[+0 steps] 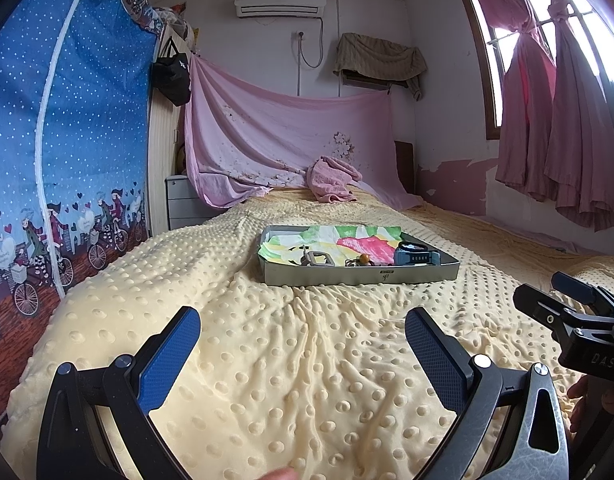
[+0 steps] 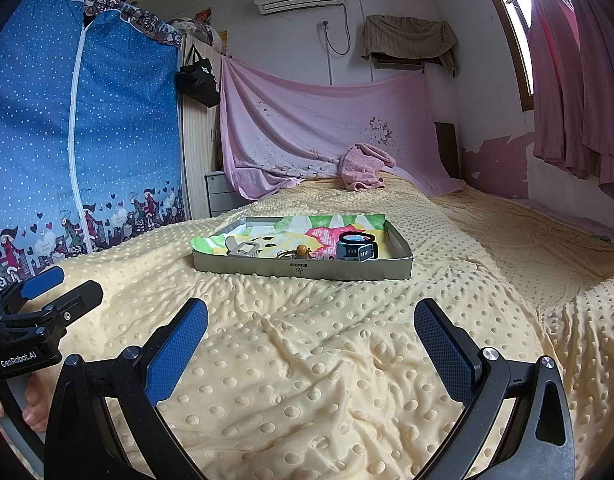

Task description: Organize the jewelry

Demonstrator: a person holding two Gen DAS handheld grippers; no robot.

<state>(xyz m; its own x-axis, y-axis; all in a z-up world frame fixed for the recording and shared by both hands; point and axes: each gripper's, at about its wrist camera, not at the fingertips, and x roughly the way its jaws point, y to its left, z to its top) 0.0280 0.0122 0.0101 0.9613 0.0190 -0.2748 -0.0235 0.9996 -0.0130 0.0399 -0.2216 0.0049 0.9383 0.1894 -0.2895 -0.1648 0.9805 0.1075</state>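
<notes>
Jewelry sits in the tray point(image 2: 303, 270) mid-bed on a bright cloth point(image 2: 327, 224): watch point(image 2: 353, 249) at right, bead piece point(image 2: 301, 251) in the middle, metal clip point(image 2: 243, 249) at left. Left gripper point(image 1: 303, 344) & right gripper point(image 2: 311, 336) hover well short of it over the blanket point(image 2: 307, 380), fingers spread wide, holding nothing. Fits either pre-sort or all put away, so step can't be called; any pick needs a reach fwd into the tray w/ a fine pinch.

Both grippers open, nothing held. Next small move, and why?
Probably advance the right gripper toward the blue watch in the metal tray. Both it and the left gripper hover empty above the yellow blanket, short of the tray.
</notes>
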